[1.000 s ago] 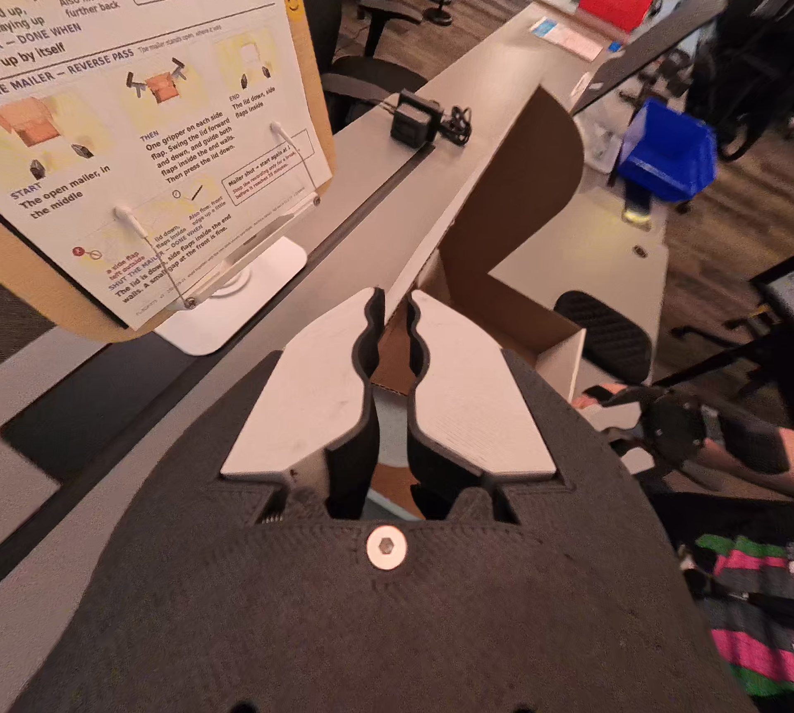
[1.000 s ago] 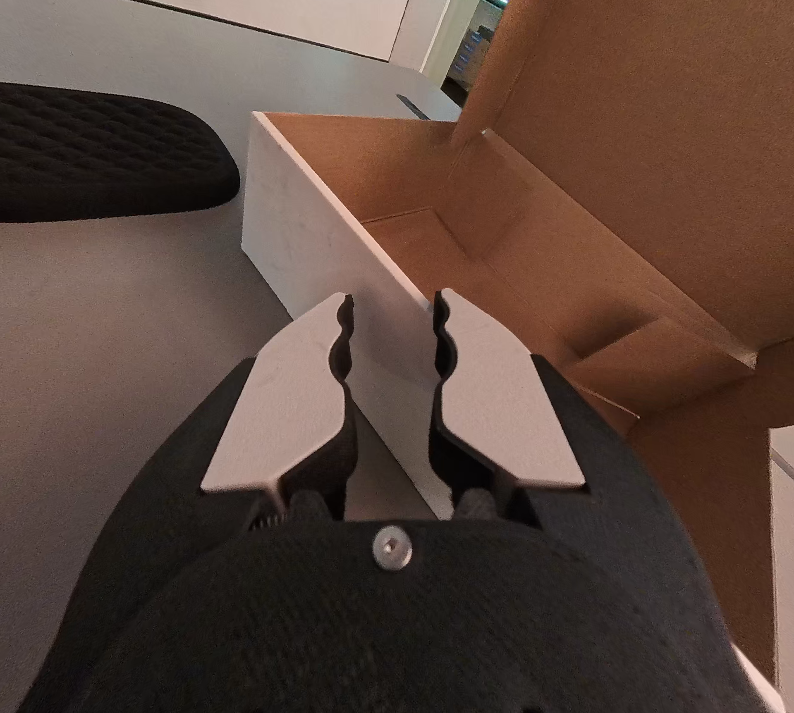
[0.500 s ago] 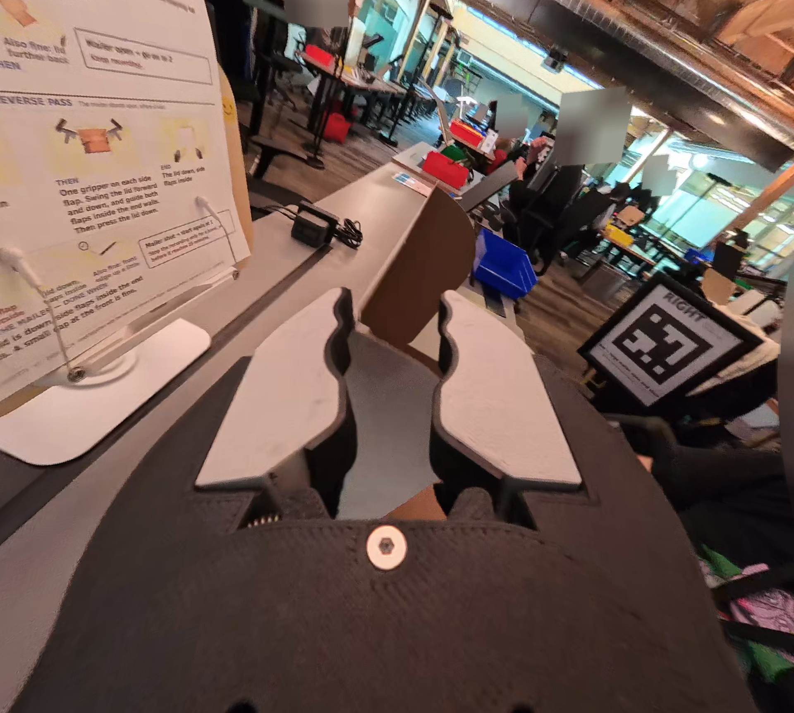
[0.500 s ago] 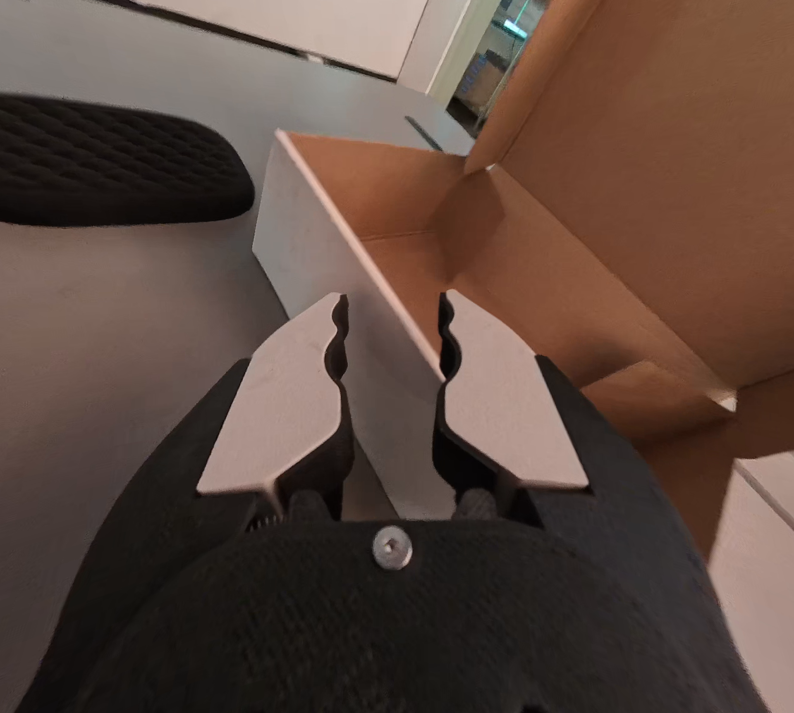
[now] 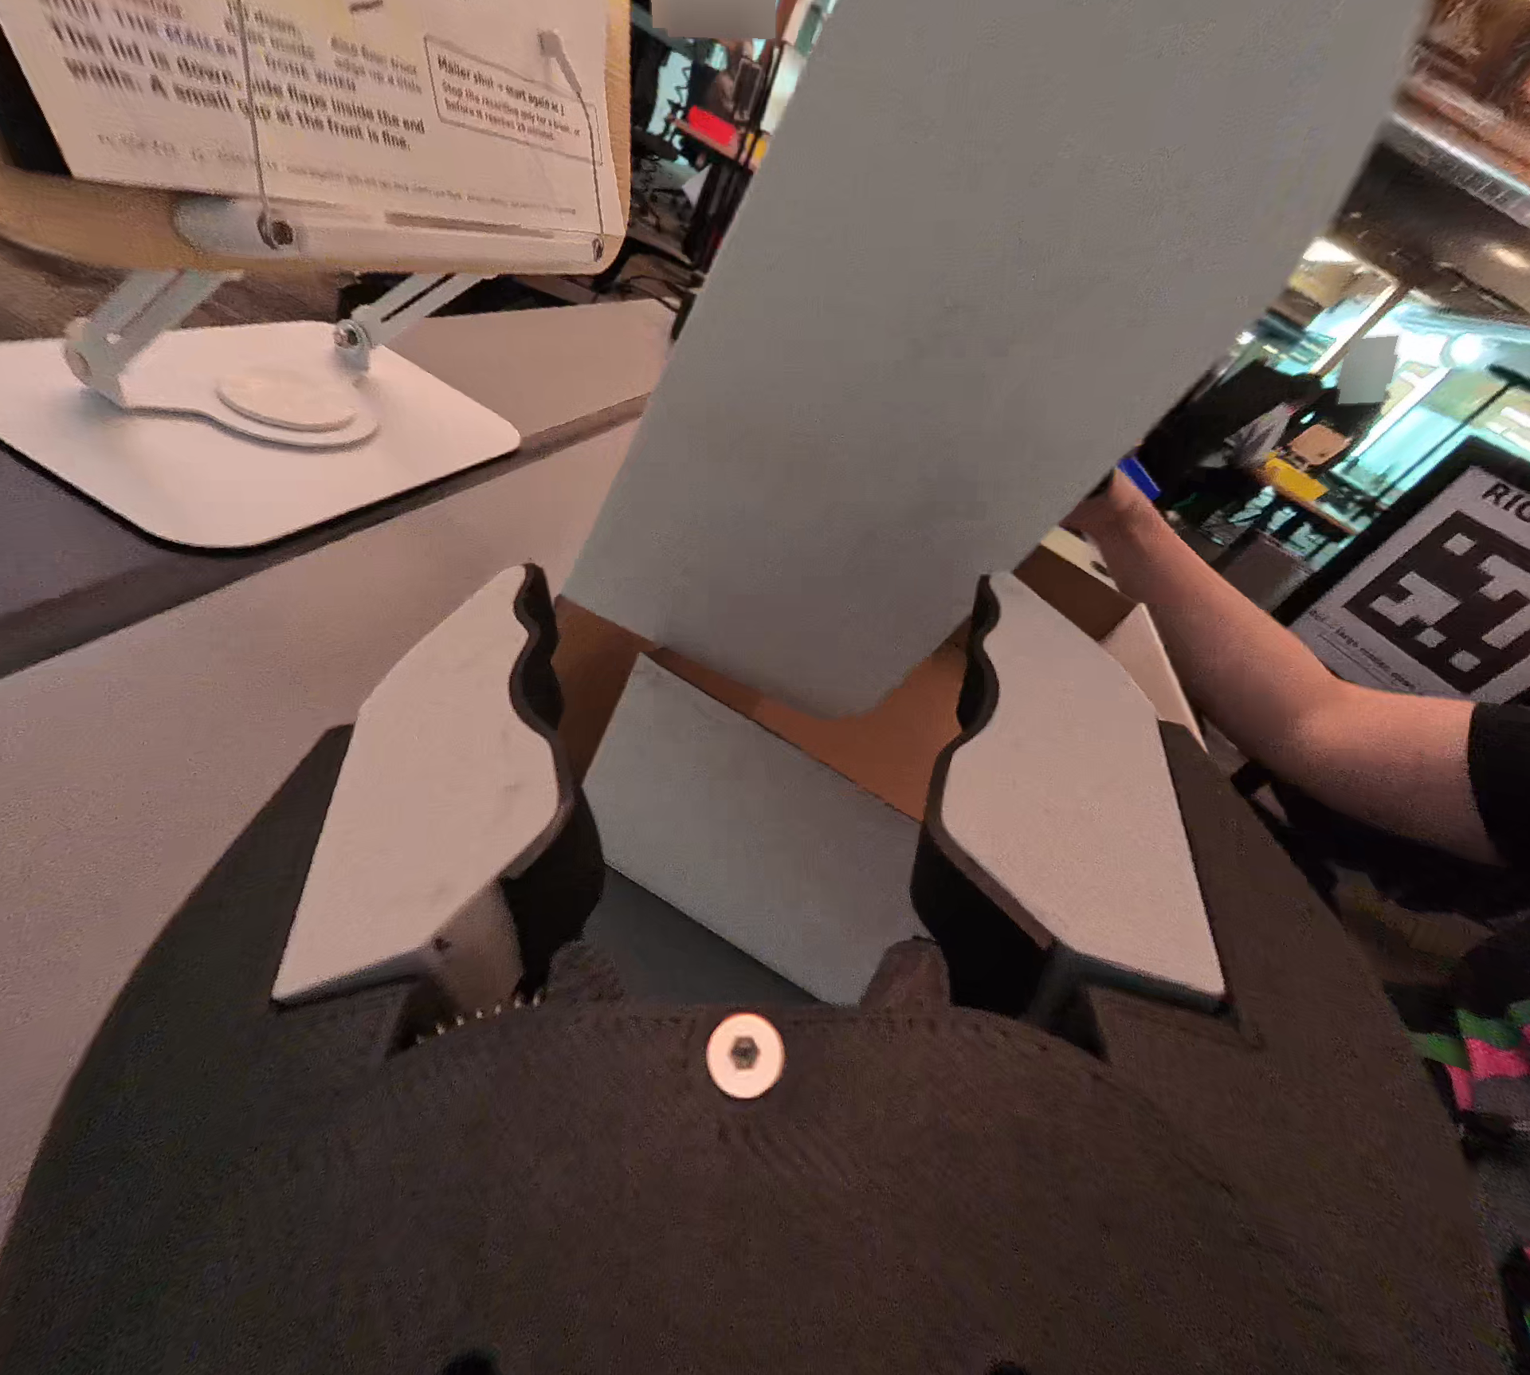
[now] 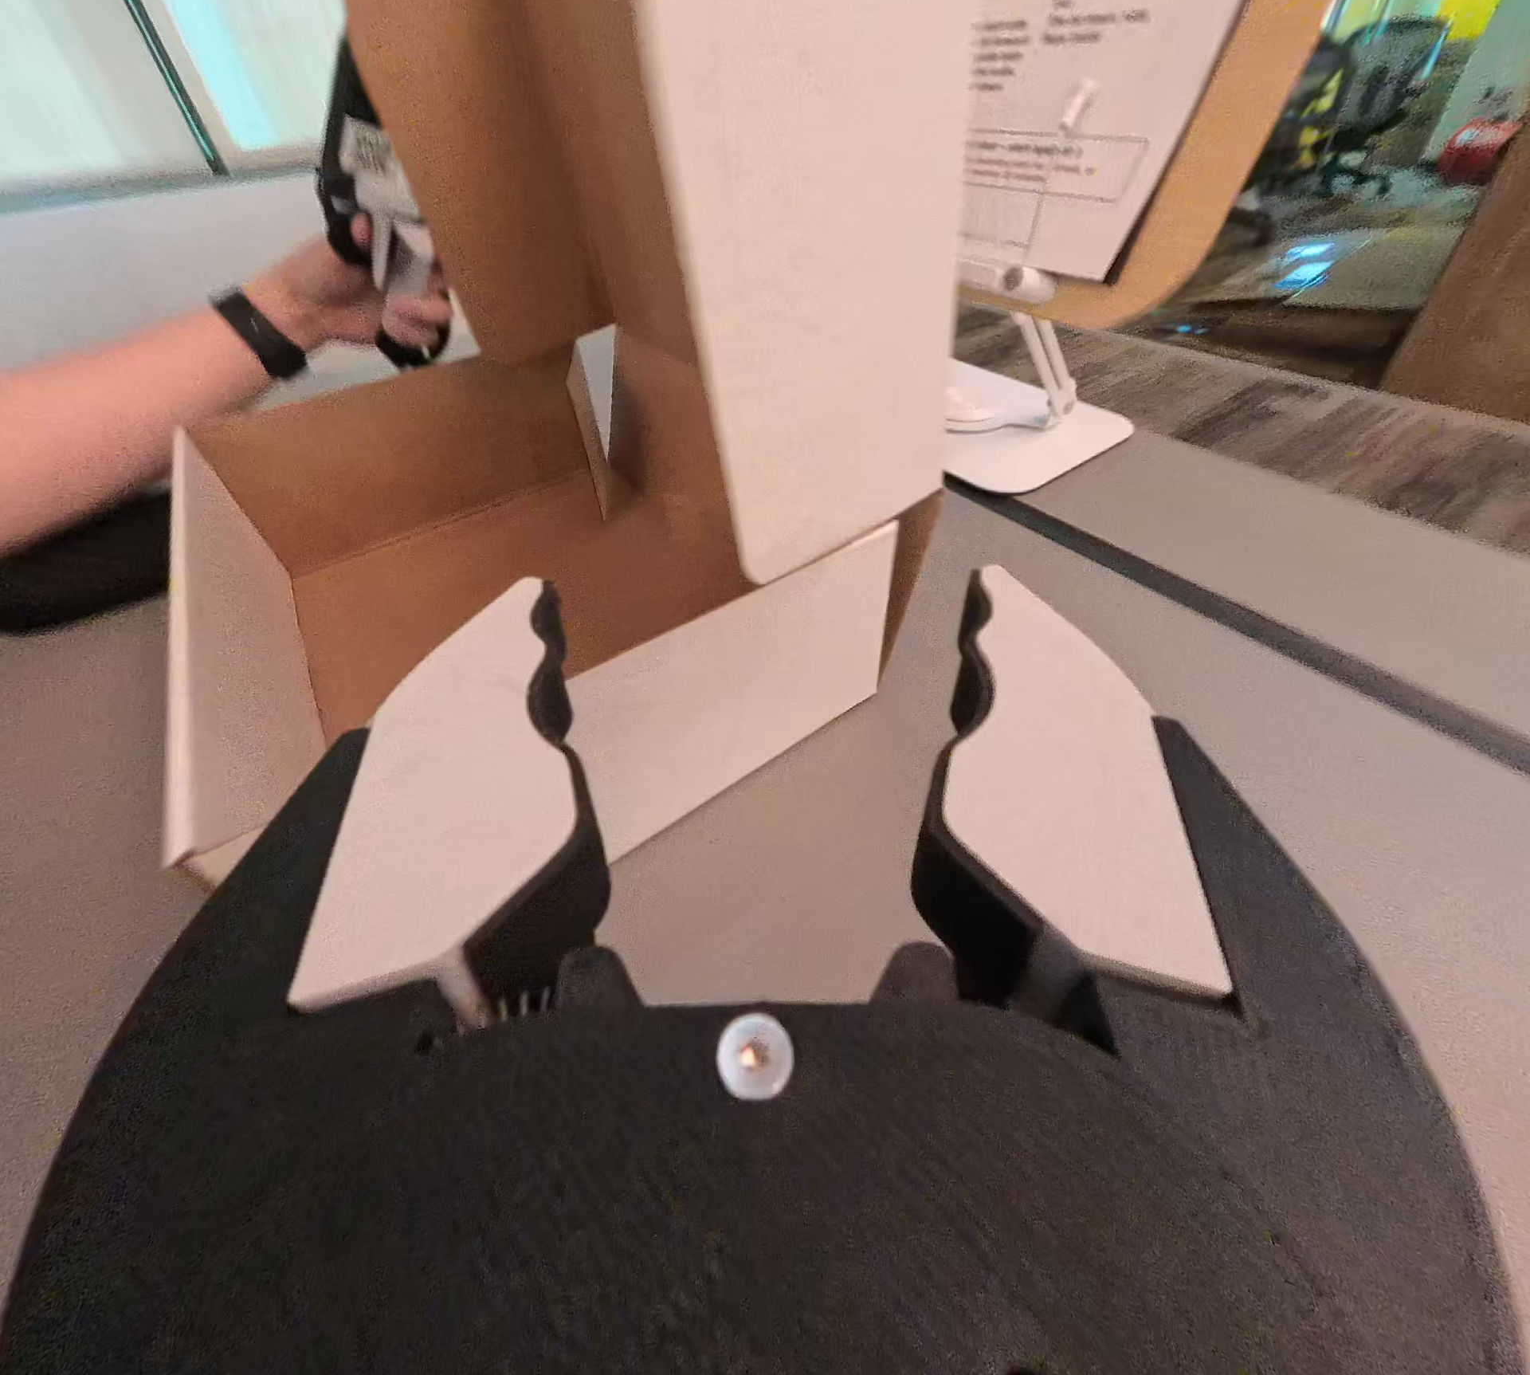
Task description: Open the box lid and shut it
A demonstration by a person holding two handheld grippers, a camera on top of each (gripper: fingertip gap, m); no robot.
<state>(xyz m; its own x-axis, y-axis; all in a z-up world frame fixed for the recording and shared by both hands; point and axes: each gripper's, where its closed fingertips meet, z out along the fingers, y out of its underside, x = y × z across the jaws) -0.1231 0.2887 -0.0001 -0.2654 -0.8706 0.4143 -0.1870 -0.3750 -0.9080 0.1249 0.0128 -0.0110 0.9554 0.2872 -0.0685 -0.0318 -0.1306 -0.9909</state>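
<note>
The left hand-held gripper (image 5: 757, 640) and right hand-held gripper (image 6: 757, 640) both gape wide, empty, each facing a side flap (image 5: 1018, 259) of the open cardboard box (image 6: 248, 590) mid-frame on the tabletop (image 6: 1242, 631).

One cardboard mailer box (image 6: 728, 681) sits on the desk, its one lid (image 6: 795, 192) raised. Two grippers show: left gripper (image 5: 757, 664) and right gripper (image 6: 757, 660). One instruction sheet (image 5: 331, 27) on one white stand (image 5: 248, 441).

Grey table (image 6: 1242, 673): open box (image 6: 704, 689), stand (image 5: 248, 457).

Box (image 6: 662, 697) on the table (image 6: 1242, 673), lid (image 6: 795, 176) standing up at its back, instruction stand (image 6: 1035, 424) behind, wide-open grippers (image 5: 757, 640) (image 6: 757, 640) at opposite ends.
</note>
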